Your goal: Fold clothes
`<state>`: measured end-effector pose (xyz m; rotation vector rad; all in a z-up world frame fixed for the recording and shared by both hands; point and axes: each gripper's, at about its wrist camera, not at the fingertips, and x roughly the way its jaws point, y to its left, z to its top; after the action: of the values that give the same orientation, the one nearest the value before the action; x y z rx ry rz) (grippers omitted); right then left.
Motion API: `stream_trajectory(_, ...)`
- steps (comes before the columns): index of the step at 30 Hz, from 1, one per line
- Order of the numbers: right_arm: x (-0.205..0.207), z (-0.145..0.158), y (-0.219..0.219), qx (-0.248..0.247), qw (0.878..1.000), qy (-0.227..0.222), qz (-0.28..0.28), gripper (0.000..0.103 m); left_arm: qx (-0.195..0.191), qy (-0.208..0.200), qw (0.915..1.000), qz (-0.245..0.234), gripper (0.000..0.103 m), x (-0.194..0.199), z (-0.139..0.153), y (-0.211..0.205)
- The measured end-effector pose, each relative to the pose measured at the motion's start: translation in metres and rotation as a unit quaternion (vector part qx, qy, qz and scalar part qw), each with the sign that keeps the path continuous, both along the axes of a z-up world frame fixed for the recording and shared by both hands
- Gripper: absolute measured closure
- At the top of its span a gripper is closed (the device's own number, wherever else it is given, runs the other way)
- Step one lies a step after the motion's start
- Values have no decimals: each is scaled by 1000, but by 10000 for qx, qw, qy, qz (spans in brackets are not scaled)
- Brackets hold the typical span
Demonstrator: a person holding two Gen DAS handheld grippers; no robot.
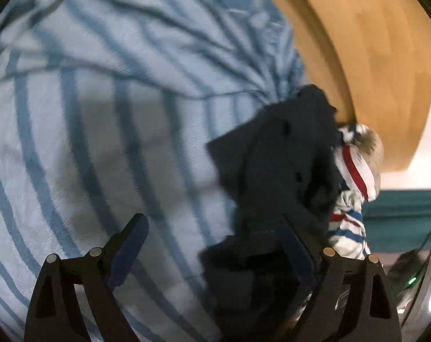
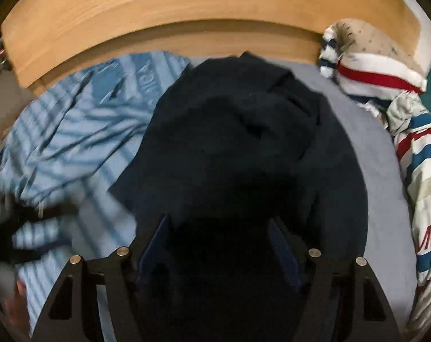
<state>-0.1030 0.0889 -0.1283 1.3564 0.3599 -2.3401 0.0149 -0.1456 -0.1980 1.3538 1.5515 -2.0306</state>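
A dark navy garment (image 2: 238, 148) lies crumpled on the bed, seen in the right wrist view. My right gripper (image 2: 219, 233) is open, its jaws spread either side of the garment's near part. In the left wrist view the same dark garment (image 1: 283, 165) lies at the right. My left gripper (image 1: 212, 236) is open; its right finger (image 1: 295, 245) is at the garment's edge and its left finger (image 1: 132, 236) is over the blue-striped cover (image 1: 101, 114).
A blue-striped duvet (image 2: 73, 131) lies left of the garment. A pile of red, white and blue striped clothes (image 2: 414, 148) (image 1: 355, 171) lies at the right. A wooden headboard (image 2: 187, 5) (image 1: 372, 42) runs along the back. Grey sheet (image 2: 375, 156) shows between.
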Motion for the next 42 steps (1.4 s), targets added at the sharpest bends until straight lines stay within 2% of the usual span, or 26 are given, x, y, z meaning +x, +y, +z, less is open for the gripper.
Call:
stream_trajectory(2,-16,10,2,42,9991,289,-292,24,43,-60,10000,50,13,-4,-7,-4)
stream_trajectory(3,-31,10,5,194,9981,316,-502,14,44,-57,10000,42,13,-9,-8,-4)
stream_trajectory(4,-46,10,9,346,9963,342,-712,11,42,-27,10000,22,13,-15,-8,-3)
stream_trajectory(6,-74,-3,12,594,9942,143,-882,15,73,35,10000,-46,13,-31,-5,7)
stream_trajectory(7,-87,-13,15,619,9942,-36,-877,25,109,60,9999,-83,13,-38,-4,13)
stream_trajectory(8,-96,-23,20,481,9952,-250,-820,74,171,75,9998,-107,13,-41,-5,16)
stream_trajectory(9,-105,-32,28,350,9951,-456,-803,95,243,86,9996,-122,13,-46,-5,20)
stream_trajectory(10,-110,-35,41,261,9938,-579,-916,97,297,110,9994,-108,13,-49,-4,23)
stream_trajectory(13,-118,-9,99,431,9864,-105,-1585,98,379,236,9990,65,13,-54,-3,33)
stream_trajectory(15,-121,22,159,522,9656,258,-2534,98,421,316,9984,214,13,-55,-1,39)
stream_trajectory(17,-124,53,218,609,9344,617,-3456,96,470,341,9979,295,13,-55,0,47)
stream_trajectory(19,-117,72,257,744,8971,795,-4283,85,590,278,9975,287,13,-60,-2,57)
stream_trajectory(20,-112,78,272,823,8764,839,-4669,56,632,243,9974,257,13,-62,-3,62)
stream_trajectory(21,-106,83,282,872,8606,865,-4942,40,660,215,9974,208,13,-65,-5,66)
stream_trajectory(22,-100,85,280,820,8605,878,-4952,40,679,193,9974,160,13,-67,-6,70)
stream_trajectory(23,-95,87,273,653,8710,894,-4786,38,679,181,9975,114,13,-67,-6,73)
stream_trajectory(25,-91,82,244,60,9166,614,-3951,32,677,93,9977,-4,13,-65,-9,79)
stream_trajectory(27,-86,69,204,-399,9568,20,-2878,27,842,13,9963,-168,13,-64,-14,86)
stream_trajectory(29,-74,47,150,-650,9807,-768,-1678,27,1132,-20,9923,-507,13,-61,-19,99)
stream_trajectory(32,-36,18,91,-731,9855,-1416,-580,26,1231,34,9881,-919,17,-49,-18,113)
stream_trajectory(34,-20,5,68,-631,9865,-1500,-192,22,1179,137,9887,-913,17,-38,-14,114)
stream_trajectory(35,-13,-3,57,-474,9880,-1469,-40,23,1154,189,9891,-894,17,-31,-12,114)
stream_trajectory(36,-9,-10,49,-224,9906,-1349,3,43,1105,213,9900,-849,17,-20,-9,111)
stream_trajectory(38,-7,-16,44,-254,9903,-1366,-46,90,1006,283,9921,-689,17,1,-2,99)
stream_trajectory(40,-5,-10,43,-875,9815,-1700,-125,91,937,396,9934,-531,17,19,6,85)
stream_trajectory(42,6,13,28,-1171,9794,-1623,252,91,865,547,9942,-318,17,39,14,71)
